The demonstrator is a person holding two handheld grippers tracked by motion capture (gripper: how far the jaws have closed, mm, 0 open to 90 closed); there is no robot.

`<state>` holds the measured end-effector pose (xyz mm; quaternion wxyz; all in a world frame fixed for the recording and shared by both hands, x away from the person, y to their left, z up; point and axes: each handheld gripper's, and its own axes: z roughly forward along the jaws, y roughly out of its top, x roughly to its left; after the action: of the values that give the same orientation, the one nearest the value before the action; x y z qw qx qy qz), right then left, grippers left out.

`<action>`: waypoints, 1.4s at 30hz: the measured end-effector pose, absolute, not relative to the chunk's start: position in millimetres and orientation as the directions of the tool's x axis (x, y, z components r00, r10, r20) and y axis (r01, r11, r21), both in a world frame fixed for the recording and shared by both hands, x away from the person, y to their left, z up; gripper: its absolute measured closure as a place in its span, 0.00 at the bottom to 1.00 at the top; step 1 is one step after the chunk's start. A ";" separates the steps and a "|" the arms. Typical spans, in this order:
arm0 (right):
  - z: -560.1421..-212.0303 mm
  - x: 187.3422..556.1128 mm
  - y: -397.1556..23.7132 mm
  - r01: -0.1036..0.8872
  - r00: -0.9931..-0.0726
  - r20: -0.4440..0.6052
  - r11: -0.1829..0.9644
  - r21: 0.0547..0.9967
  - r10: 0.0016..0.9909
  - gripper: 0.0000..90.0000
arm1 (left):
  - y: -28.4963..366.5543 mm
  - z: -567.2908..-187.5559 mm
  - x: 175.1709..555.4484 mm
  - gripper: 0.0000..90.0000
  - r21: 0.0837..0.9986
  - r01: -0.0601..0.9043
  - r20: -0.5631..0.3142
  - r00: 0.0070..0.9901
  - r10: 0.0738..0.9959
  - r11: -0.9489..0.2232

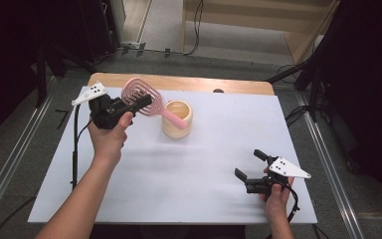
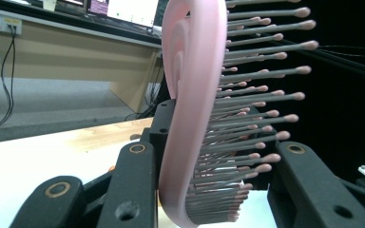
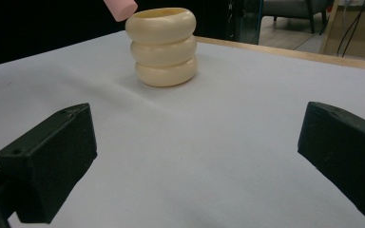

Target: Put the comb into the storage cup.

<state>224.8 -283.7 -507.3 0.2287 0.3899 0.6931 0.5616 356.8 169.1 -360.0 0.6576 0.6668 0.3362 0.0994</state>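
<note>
Pink plastic hairbrush (image 1: 142,94), glossy cream cup (image 1: 177,118), matt tbl (image 1: 219,149).

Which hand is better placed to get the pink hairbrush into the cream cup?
Left. The left gripper is shut on the pink hairbrush, its handle end already over the cream cup. The right gripper sits open, apart from the cup.

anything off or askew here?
Nothing damaged or spilled. The left claw grips the pink hairbrush by its head, handle slanting down over the cream cup, which stands upright.
</note>
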 end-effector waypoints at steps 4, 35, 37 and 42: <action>-507.4 224.9 -283.9 0.283 -0.590 0.123 0.062 0.957 0.798 0.00 | 169.4 -358.4 359.6 0.73 0.944 0.316 -0.313 0.754 0.578 0.098; -507.9 225.0 -283.4 0.279 -0.596 0.120 0.065 0.958 0.794 0.00 | 164.3 -365.0 383.3 0.73 0.948 0.287 -0.308 0.699 0.645 0.141; -507.9 225.1 -283.3 0.278 -0.596 0.119 0.066 0.958 0.794 0.00 | 163.2 -365.8 384.3 0.72 0.948 0.284 -0.305 0.696 0.650 0.141; -508.1 225.2 -283.4 0.278 -0.596 0.118 0.067 0.958 0.794 0.00 | 160.0 -369.2 387.6 0.72 0.949 0.285 -0.303 0.688 0.660 0.138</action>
<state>225.2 -283.4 -508.1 0.2292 0.3865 0.6934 0.5633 387.6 160.0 -369.2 0.6582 0.6408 0.3686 0.1424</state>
